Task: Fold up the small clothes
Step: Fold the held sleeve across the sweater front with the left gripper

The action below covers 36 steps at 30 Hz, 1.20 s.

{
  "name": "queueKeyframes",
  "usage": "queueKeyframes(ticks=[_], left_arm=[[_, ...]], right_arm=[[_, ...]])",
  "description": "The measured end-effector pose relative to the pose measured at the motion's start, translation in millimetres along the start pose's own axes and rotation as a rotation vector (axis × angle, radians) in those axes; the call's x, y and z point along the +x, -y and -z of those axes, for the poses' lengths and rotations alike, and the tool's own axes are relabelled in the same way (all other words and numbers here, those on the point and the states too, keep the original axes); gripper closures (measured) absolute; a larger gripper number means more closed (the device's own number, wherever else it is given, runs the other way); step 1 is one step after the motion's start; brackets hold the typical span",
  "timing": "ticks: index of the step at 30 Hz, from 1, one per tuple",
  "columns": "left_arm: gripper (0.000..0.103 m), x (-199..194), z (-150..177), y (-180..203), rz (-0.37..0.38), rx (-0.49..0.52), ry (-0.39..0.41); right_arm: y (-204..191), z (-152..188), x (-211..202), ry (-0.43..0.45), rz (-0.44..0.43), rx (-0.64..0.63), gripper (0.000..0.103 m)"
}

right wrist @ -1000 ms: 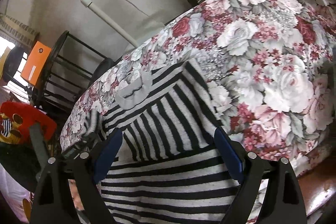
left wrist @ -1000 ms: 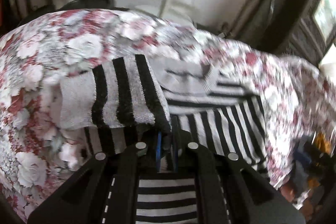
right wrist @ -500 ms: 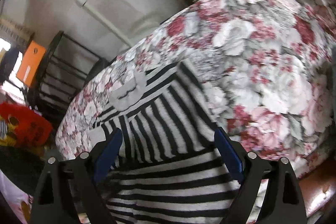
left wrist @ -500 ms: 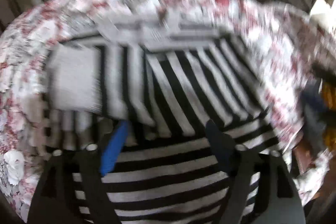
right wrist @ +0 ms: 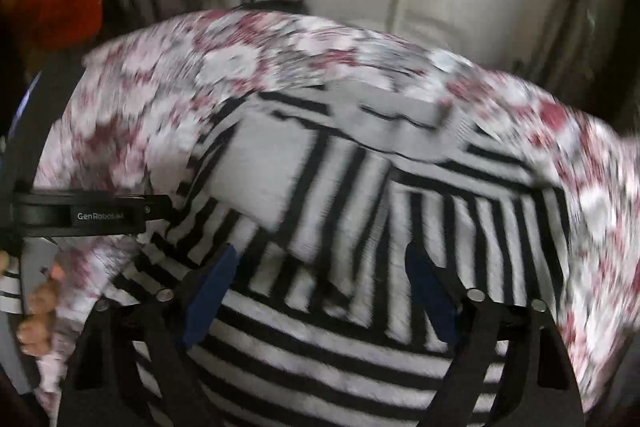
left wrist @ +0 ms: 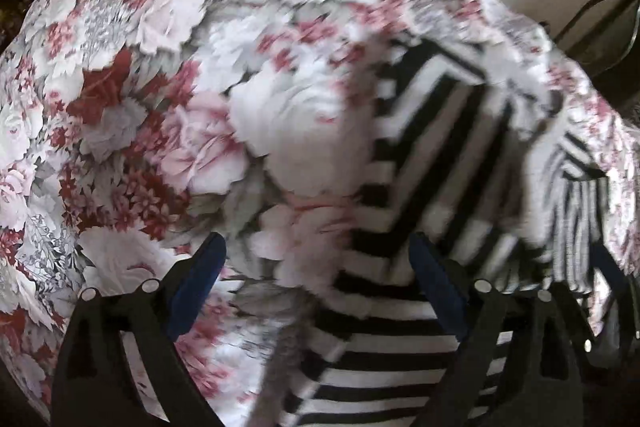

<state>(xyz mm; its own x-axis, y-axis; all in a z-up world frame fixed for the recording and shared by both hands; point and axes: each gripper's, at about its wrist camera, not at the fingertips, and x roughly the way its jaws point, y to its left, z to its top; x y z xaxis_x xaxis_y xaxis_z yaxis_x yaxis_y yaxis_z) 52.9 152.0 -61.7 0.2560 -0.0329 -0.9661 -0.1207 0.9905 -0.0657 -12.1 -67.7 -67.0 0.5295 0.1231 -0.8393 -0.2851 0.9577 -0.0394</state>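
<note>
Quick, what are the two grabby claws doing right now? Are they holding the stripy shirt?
Left gripper: open, holding nothing, over the striped shirt edge.
Right gripper: open, holding nothing, above the striped shirt.

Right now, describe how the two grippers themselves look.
Both the left gripper and the right gripper have black angular finger frames with silver rivets and blue pads. In the right wrist view, a black bar reads GenRobot.
</note>
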Motion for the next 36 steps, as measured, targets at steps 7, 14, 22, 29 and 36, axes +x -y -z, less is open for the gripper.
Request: queueKeyframes(ticks=[7, 14, 22, 29, 36], left_arm=[[0.013, 1.8, -1.2, -13.7, -0.068, 0.069, 0.016], [0.013, -8.2, -7.0, 6.8, -0.044, 0.085, 0.056], [0.013, -18.8, -7.3, 66.4, -0.091, 0.180, 0.185], [0.013, -2.9, -12.4, 113.3, -0.129, 0.250, 0.223], [0.004, 41.6, -19.6, 117.7, -0.192, 0.276, 0.084]], right_arm=[[-0.6, -4.6, 33.1, -0.018, 0.019, 0.007, 0.081], [151.8, 41.5, 19.5, -0.086, -0.059, 0.669, 0.077], [193.7, 58.1, -30.0, 0.077, -0.031, 0.775, 0.073], [159.9, 20.6, -4.0, 0.134, -0.150, 0.552, 0.073], [182.0, 35.4, 56.3, -0.104, -0.156, 0.666, 0.103]])
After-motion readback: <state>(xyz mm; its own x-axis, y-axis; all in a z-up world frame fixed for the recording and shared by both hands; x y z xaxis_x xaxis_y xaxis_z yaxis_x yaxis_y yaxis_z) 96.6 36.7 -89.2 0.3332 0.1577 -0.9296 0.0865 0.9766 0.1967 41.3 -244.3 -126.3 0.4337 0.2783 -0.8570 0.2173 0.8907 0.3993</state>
